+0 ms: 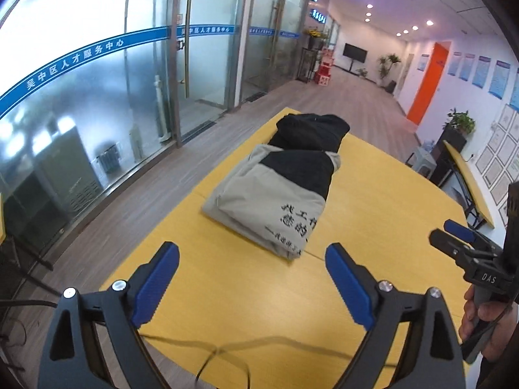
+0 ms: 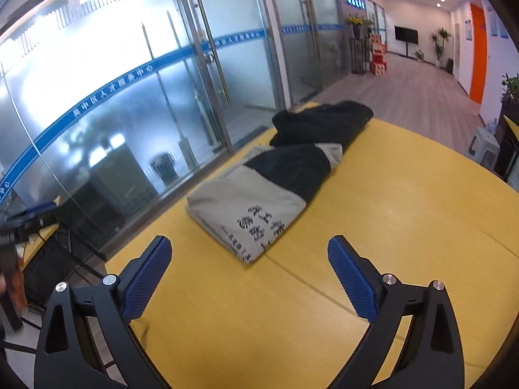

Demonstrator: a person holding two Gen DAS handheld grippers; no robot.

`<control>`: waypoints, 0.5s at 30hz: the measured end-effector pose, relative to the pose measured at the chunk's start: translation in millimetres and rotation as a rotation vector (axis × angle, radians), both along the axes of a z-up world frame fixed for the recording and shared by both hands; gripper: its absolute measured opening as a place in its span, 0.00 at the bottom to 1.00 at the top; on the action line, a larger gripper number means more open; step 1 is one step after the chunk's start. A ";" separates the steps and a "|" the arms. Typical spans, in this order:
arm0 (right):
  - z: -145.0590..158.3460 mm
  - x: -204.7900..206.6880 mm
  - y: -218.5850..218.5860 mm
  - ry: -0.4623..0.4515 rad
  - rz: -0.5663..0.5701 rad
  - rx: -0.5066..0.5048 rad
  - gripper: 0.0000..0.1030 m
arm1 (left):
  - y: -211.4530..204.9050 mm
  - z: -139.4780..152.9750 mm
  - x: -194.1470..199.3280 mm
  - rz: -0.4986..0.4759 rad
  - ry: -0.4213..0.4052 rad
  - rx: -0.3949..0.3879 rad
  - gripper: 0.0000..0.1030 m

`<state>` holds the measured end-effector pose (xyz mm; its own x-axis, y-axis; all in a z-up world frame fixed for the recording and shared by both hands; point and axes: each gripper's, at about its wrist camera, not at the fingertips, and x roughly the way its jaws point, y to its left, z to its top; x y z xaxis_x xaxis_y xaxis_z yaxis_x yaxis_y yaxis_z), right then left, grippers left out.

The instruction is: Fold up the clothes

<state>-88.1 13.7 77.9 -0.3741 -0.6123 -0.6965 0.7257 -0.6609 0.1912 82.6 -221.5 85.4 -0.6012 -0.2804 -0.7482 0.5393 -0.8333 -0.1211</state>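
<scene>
We held both tongs wide apart and empty above the yellow worktop [image 1: 246, 298]. The folded grey-and-black garment [image 1: 275, 188] lay on the worktop ahead of the left tongs [image 1: 252, 287] and the right tongs [image 2: 249, 278], touching neither.

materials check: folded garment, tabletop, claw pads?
Garment: soft woven or knit fabric, matte grey and black panels with printed black characters; it creases and slumps.
Tabletop: looks like yellow wood-grain laminate, low sheen, with a seam line.
Claw pads: blue, ribbed, likely rubber or plastic.
</scene>
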 end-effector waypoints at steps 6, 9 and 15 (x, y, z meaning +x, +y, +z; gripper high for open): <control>-11.5 6.6 -13.2 -0.035 -0.012 0.112 0.95 | 33.7 -16.0 -13.5 0.040 -0.036 -0.024 0.92; -18.0 5.7 -19.6 -0.028 -0.008 0.170 0.95 | 38.7 -19.9 -21.6 0.046 -0.057 -0.038 0.92; -27.0 3.3 -37.6 0.004 0.011 0.266 0.95 | 29.8 -23.9 -35.0 0.081 -0.072 -0.026 0.92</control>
